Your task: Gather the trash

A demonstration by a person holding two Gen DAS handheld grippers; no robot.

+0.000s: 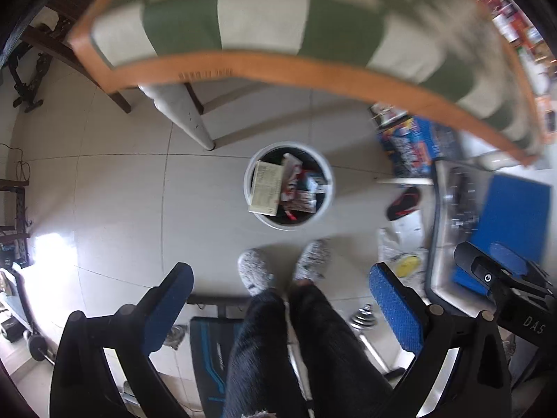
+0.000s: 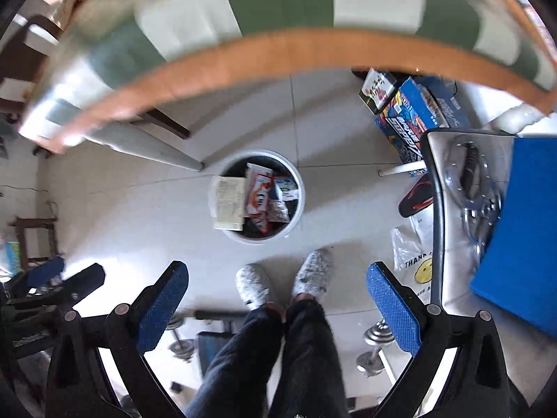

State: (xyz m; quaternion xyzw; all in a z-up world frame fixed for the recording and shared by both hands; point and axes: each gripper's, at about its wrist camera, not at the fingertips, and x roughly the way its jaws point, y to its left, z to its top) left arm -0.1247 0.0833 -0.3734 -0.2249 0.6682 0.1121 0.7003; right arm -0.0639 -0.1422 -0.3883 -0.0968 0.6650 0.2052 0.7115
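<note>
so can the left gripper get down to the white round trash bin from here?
Probably yes. The left gripper is open and empty, the white round trash bin sits straight ahead on the floor, and nothing lies between; the orange-edged table is off to the side.

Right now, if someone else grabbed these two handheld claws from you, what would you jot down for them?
Left gripper: open, holding nothing.
Right gripper: open, holding nothing.
Both point down at the white trash bin on the floor, in front of your feet.
Done: boxes and wrappers already fill the bin.
Left: the checkered table top shows no trash in these blurred views; check before stopping. Unclear whether the plastic bag on the floor counts.
</note>
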